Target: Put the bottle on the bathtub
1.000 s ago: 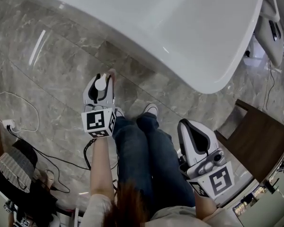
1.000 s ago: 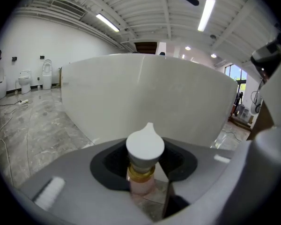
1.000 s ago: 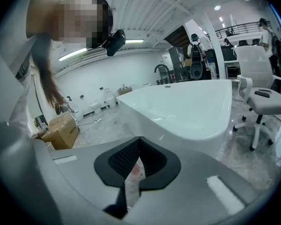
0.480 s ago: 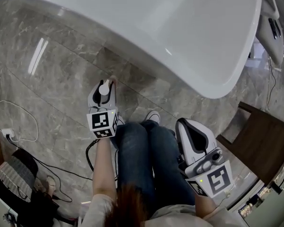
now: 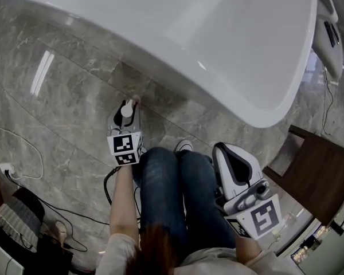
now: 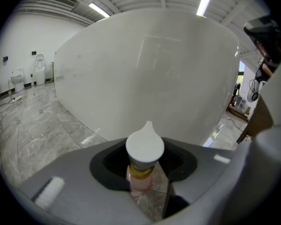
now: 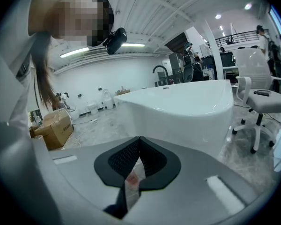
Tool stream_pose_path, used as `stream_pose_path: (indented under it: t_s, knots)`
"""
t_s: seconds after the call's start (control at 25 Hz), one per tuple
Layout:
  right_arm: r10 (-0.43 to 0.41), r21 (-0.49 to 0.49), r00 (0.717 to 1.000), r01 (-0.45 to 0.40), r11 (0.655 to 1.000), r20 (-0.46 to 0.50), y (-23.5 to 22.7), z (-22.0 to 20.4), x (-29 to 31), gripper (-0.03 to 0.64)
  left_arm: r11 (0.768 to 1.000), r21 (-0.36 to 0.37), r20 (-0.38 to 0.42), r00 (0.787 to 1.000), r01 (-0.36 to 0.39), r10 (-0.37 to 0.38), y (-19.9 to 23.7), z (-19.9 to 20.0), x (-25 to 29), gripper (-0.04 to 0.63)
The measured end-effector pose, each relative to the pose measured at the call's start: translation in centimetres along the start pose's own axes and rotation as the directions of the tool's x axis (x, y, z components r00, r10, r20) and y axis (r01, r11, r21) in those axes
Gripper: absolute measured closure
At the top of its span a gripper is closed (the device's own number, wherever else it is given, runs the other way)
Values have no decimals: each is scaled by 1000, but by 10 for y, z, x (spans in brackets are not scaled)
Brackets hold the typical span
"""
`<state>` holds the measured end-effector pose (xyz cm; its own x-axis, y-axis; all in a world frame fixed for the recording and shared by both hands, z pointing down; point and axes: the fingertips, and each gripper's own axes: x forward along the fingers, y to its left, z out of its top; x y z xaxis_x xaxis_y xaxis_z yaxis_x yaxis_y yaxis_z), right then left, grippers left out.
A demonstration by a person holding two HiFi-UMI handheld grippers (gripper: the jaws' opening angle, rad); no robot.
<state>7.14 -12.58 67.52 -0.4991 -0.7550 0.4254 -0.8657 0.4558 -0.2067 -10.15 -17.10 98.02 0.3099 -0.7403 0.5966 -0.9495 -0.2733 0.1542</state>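
Note:
The white bathtub (image 5: 218, 33) fills the top of the head view, and its outer wall (image 6: 145, 69) rises close ahead in the left gripper view. My left gripper (image 5: 128, 104) is shut on a small bottle (image 5: 126, 111) with a white cap (image 6: 145, 146) and a pinkish clear body (image 6: 140, 182). It hangs over the marble floor, just short of the tub's wall and below its rim. My right gripper (image 5: 231, 152) is low beside the person's legs, its jaws shut with nothing between them. In the right gripper view the bathtub (image 7: 187, 107) stands further off.
The person's legs in jeans (image 5: 172, 193) and shoes stand between the grippers. A brown wooden piece of furniture (image 5: 318, 171) is at the right. Cables (image 5: 23, 148) and a socket lie on the floor at left. An office chair (image 7: 264, 102) and a cardboard box (image 7: 51, 125) stand around the tub.
The person has stepped closer to the bathtub. The left gripper, still shut on the bottle, is now nearer the tub's wall. The right gripper has stayed low.

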Motion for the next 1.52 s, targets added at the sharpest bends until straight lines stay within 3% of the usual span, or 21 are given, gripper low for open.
stream_pose_path:
  t_s: [0.64, 0.72, 0.84, 1.04, 1.24, 1.52]
  knots:
    - [-26, 33, 998, 27, 999, -49, -11, -9, -7, 618, 999, 20, -74, 997, -31, 33, 1, -22, 34, 390]
    - [-31, 47, 998, 34, 998, -62, -11, -7, -12, 618, 999, 38, -94, 995, -19, 23, -7, -16, 32, 322]
    - [-29, 65, 996, 34, 997, -88, -9, 0, -21, 618, 998, 60, -100, 995, -5, 11, -14, 1, 20, 287]
    - [-19, 107, 991, 33, 994, -130, -2, 19, -38, 618, 999, 48, -89, 996, -12, 16, -13, 30, -14, 287]
    - [-16, 124, 988, 35, 992, -152, 8, 47, -60, 618, 1000, 22, -45, 999, 15, -14, -29, 83, -51, 292]
    - [-1, 136, 987, 24, 990, -162, 22, 100, -89, 618, 1000, -22, -9, 1000, 0, 0, -48, 155, -107, 424]
